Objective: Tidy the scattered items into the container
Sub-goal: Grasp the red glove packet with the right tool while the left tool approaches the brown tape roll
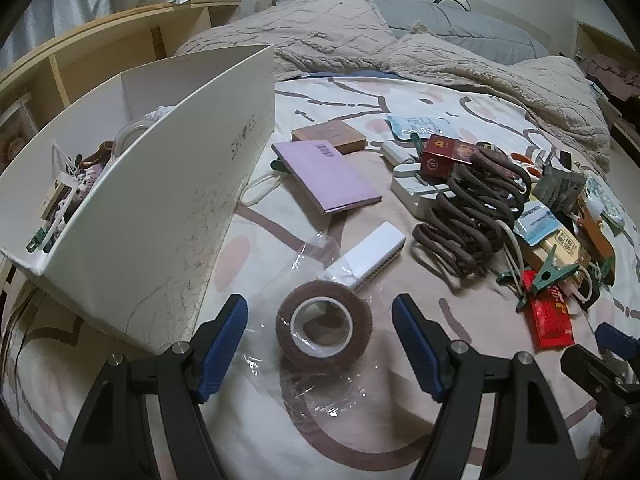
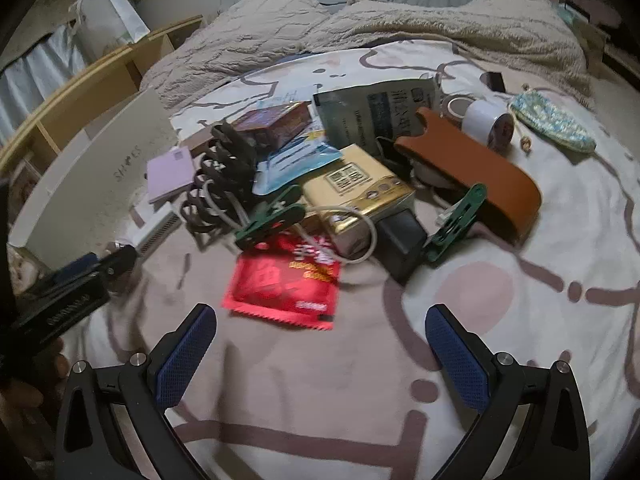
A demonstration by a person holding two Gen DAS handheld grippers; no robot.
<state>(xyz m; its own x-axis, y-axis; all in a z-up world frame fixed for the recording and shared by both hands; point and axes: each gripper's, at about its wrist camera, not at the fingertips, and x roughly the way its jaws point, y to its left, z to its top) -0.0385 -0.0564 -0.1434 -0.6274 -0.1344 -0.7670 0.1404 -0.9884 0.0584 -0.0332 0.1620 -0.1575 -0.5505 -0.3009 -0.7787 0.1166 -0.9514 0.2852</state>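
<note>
My left gripper (image 1: 320,312) is open, its blue fingers on either side of a brown tape roll (image 1: 324,326) in clear wrap on the bed. The white container (image 1: 152,200) stands at the left and holds several items. My right gripper (image 2: 320,326) is open and empty, just short of a red packet (image 2: 286,280). Beyond the packet lie a green clip (image 2: 268,222), a gold box (image 2: 356,196), a black block (image 2: 402,240) and a brown leather case (image 2: 476,172). The left gripper also shows in the right wrist view (image 2: 84,276).
A purple notebook (image 1: 326,174), a white box (image 1: 370,254), a coiled brown cord (image 1: 468,216), a red-and-gold box (image 1: 448,156) and more clutter lie on the patterned sheet (image 1: 280,420). A beige blanket (image 1: 440,60) is bunched at the back. Wooden shelves (image 1: 80,52) stand left.
</note>
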